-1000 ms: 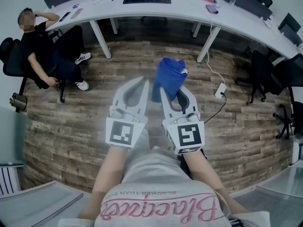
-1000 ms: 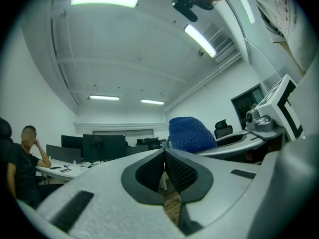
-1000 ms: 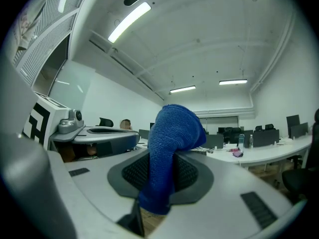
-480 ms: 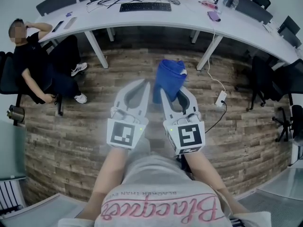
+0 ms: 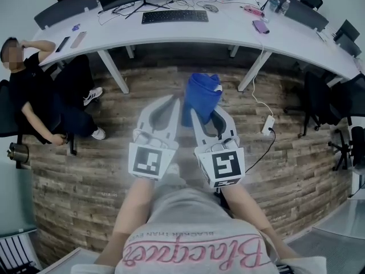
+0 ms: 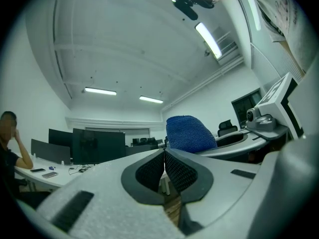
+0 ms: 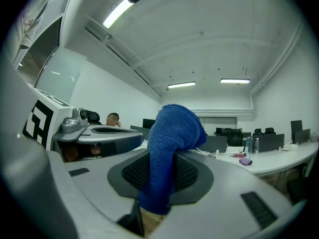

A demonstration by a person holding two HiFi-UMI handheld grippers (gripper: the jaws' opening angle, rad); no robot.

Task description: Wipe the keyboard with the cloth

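Fingers [image 7: 194, 176] of the right gripper [image 5: 206, 112] pinch the cloth [image 5: 202, 93]; the left gripper [image 6: 164, 156] has its own together, empty. Keyboard [image 5: 174, 16] lies on the bench [image 5: 239, 36] at twelve o'clock, well apart; the drooping cloth might slip out.

Bright ceiling strip lights [image 6: 99, 91], cool cast, strong fisheye distortion.

Long curved white worktop [image 5: 228, 36] runs across the far side, with the flat black keyboard [image 5: 174, 16] on it, ahead and a touch left of both claws. Left claw [image 5: 173, 100] and right claw [image 5: 204, 116] sit side by side above the wooden plank floor [image 5: 85, 170]. The blue knitted cloth [image 5: 201, 96] is pinched in the right claw, rising past its tips. A seated person [image 5: 34, 96] is far left, by the worktop's end.
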